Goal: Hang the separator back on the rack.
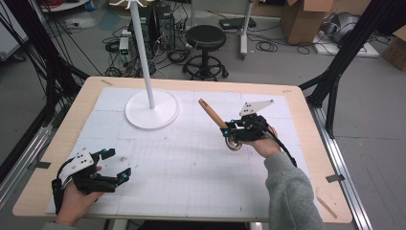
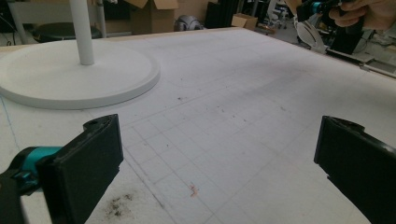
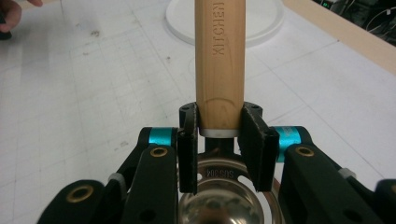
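The right gripper (image 3: 219,144) pinches a wooden-handled ladle (image 3: 219,60) marked "KITCHEN"; its steel neck reads "SUS304". The left gripper (image 2: 219,158), jaws spread, rests near-left on the gridded white mat (image 1: 191,163). A white stand (image 1: 152,109) sits far-left.

"KITCHEN" on wooden handle (image 3: 219,60); "SUS304" on steel (image 3: 218,174)

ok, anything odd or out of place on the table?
Nothing damaged or spilled. Dark smudges mark the white mat near the left gripper, which is open. The right gripper clamps a wooden-handled utensil, handle angled toward the white stand.
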Demonstrator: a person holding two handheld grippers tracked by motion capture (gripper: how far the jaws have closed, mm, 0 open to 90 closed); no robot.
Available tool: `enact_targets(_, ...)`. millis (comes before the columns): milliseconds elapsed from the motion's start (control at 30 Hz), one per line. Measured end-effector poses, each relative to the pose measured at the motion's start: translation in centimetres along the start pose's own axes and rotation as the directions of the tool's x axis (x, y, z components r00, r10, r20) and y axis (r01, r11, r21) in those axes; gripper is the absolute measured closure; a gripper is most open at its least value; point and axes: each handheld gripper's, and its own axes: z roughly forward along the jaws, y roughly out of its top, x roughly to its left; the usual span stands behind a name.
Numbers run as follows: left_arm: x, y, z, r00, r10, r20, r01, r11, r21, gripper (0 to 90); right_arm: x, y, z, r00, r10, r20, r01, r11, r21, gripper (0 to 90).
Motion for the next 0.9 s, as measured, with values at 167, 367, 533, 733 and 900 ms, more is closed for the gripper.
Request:
enact_targets(167,0.0,0.0,0.1,1.0,0.003,0.0,-0.003,1.0,0.004,1.8,0.2,0.2,-0.1,0.9997,-0.012,0.021,0.013,0.999,-0.043,69.9)
enact_targets(367,0.0,0.0,0.0,1.0,-0.002,-0.003,0.002,1.0,-0.001,1.8,0.5,0.4,-0.3,0.9992,-0.006,0.039,0.009,0.9962,-0.087,69.9)
enact_targets(533,0.0,0.0,0.0,1.0,0.002,-0.002,-0.002,1.0,0.001,1.8,0.7,0.6,-0.3,0.9987,0.002,0.051,0.004,0.9928,-0.12,69.9)
enact_targets(733,0.0,0.0,-0.1,1.0,0.0,-0.003,0.0,1.0,-0.003,1.8,0.7,0.8,-0.3,0.9976,0.009,0.069,0.002,0.9883,-0.152,69.9)
enact_targets(900,0.0,0.0,-0.1,1.0,-0.003,-0.004,0.003,1.0,-0.002,1.7,0.8,1.1,-0.3,0.9971,0.017,0.074,-0.003,0.9835,-0.181,69.9)
